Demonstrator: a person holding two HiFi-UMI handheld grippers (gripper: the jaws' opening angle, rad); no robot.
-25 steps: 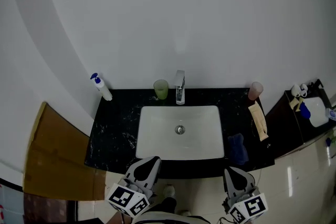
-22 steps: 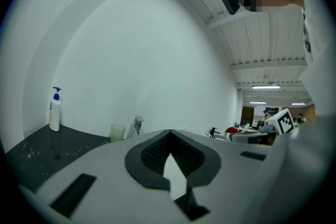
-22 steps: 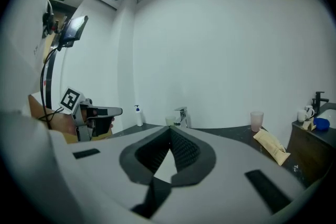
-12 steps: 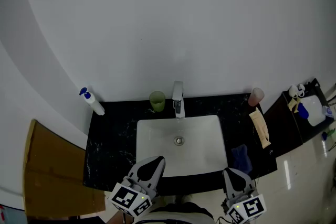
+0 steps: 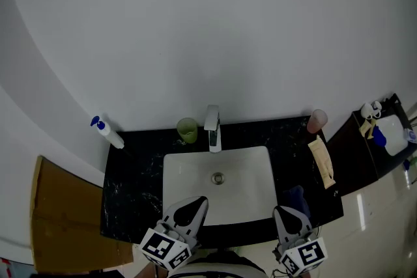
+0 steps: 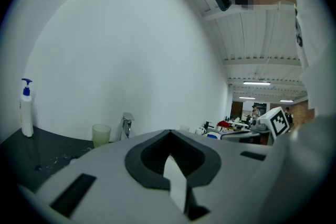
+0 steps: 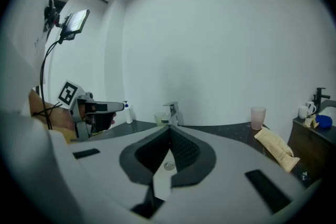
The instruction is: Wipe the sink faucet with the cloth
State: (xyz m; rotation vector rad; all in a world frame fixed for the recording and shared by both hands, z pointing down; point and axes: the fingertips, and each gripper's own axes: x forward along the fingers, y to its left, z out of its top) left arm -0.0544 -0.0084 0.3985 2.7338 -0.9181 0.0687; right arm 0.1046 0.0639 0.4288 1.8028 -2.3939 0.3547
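The chrome faucet (image 5: pixel 212 129) stands at the back of the white sink (image 5: pixel 176 185), set in a black counter (image 5: pixel 133 179). It also shows in the left gripper view as faucet (image 6: pixel 126 126) and in the right gripper view as faucet (image 7: pixel 172 113). A dark blue cloth (image 5: pixel 297 196) lies on the counter right of the sink, partly hidden behind my right gripper (image 5: pixel 287 211). That gripper is shut and empty, its tip near the cloth. My left gripper (image 5: pixel 195 203) hangs over the sink's front edge, also shut and empty. Both left gripper (image 6: pixel 170 132) and right gripper (image 7: pixel 169 128) point toward the wall.
A green cup (image 5: pixel 187 130) sits left of the faucet and a white spray bottle (image 5: pixel 106 133) at the counter's far left. A pink cup (image 5: pixel 317 120) and a tan packet (image 5: pixel 322 163) lie at the right. A dark side cabinet (image 5: pixel 371 146) with small items stands further right.
Both grippers have come forward to the counter's front edge. The counter has slid down and left in the head view. The jaws stay shut.
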